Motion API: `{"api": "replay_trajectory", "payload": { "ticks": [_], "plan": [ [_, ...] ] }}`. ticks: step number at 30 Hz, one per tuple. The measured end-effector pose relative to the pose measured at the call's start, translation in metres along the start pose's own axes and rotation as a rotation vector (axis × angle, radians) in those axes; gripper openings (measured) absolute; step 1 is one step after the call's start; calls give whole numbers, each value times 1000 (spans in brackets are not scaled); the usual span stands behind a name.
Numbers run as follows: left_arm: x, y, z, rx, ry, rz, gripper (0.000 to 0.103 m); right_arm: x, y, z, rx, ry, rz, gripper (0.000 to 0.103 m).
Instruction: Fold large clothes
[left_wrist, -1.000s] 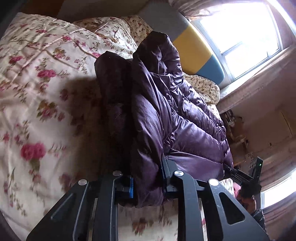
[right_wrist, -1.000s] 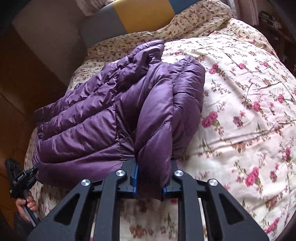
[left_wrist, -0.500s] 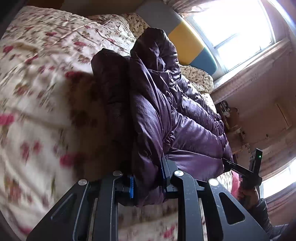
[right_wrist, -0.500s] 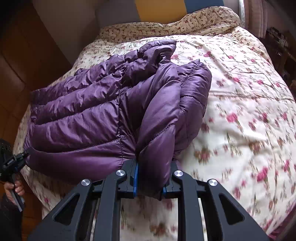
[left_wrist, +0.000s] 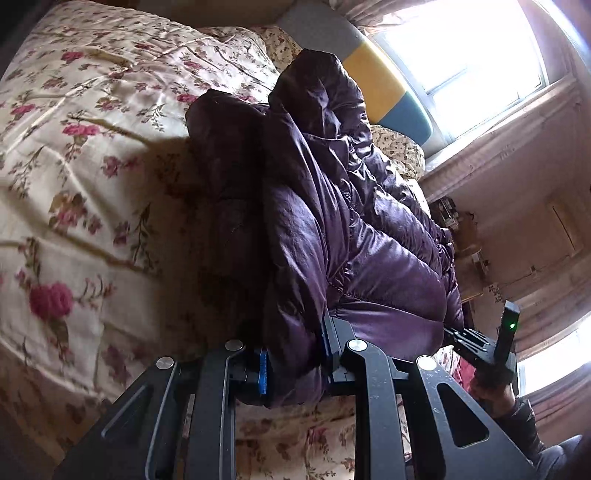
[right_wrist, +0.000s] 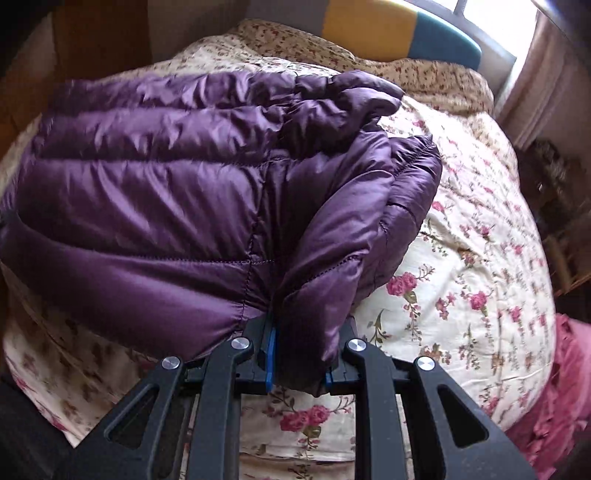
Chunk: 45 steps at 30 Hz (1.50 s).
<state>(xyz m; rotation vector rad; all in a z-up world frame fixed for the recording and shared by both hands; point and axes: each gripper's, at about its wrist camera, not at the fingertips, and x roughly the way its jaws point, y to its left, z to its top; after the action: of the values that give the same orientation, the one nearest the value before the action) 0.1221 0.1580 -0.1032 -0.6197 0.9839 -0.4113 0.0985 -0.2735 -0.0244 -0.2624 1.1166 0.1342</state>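
Purple jacket (right_wrist: 177, 206) lies folded on floral quilt (right_wrist: 480, 258). Left gripper (left_wrist: 293, 363) — jaws nearly closed, clamping a thick jacket fold. Right gripper (right_wrist: 299, 363) — same, pinching the hem at the jacket's near edge.

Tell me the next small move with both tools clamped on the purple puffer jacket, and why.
Probably lower both together and lay the fold flat: the left tool and right tool each pinch an edge of the purple puffer jacket, already doubled over the floral bedspread.

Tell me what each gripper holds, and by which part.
Both the left gripper and the right gripper clamp a bunched edge of the purple jacket.
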Motion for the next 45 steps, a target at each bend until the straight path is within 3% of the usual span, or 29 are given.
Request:
{"api": "replay_trajectory", "payload": {
  "ticks": [2, 4, 5, 6, 8, 14, 17, 22, 29, 32, 33, 35, 37, 40, 45],
  "plan": [
    [-3, -1, 3, -10, -2, 14, 27, 1, 3, 0, -30, -2, -28, 20],
    [-10, 0, 10, -15, -8, 41, 46, 0, 6, 1, -64, -10, -60, 25],
    [-17, -1, 14, -17, -34, 51, 63, 0, 6, 1, -69, -12, -69, 28],
    [-25, -3, 19, -14, -65, 56, 67, 0, 5, 2, -70, -13, -74, 32],
    [-36, -7, 29, 8, -98, 73, 67, -5, 5, 2, -77, -25, -83, 55],
    [-35, -12, 62, 28, -137, 109, 67, -31, 1, 10, -110, -54, -73, 85],
    [-18, -13, 80, 7, -111, 126, 67, -48, 1, 21, -107, -75, -42, 90],
    [8, -21, 107, 2, -85, 116, 67, -46, -18, 60, 25, -109, 41, 91],
    [33, -27, 129, 3, -58, 178, 66, 1, -61, 113, 257, -69, 61, 80],
    [40, -23, 134, -23, -46, 195, 50, 27, -72, 127, 318, -30, 61, 78],
    [43, -22, 135, -25, -41, 201, 37, 36, -75, 132, 344, -12, 86, 72],
    [46, -24, 136, -5, -40, 226, 20, 48, -74, 135, 351, 5, 125, 25],
    [48, -29, 139, 40, -53, 266, 12, 47, -67, 139, 316, -21, 94, 12],
    [49, -39, 144, 98, -91, 321, 8, 38, -56, 149, 256, -95, 19, 6],
    [63, -46, 157, 173, -127, 437, 8, 42, -34, 166, 148, -157, -145, 5]
  ]
}}
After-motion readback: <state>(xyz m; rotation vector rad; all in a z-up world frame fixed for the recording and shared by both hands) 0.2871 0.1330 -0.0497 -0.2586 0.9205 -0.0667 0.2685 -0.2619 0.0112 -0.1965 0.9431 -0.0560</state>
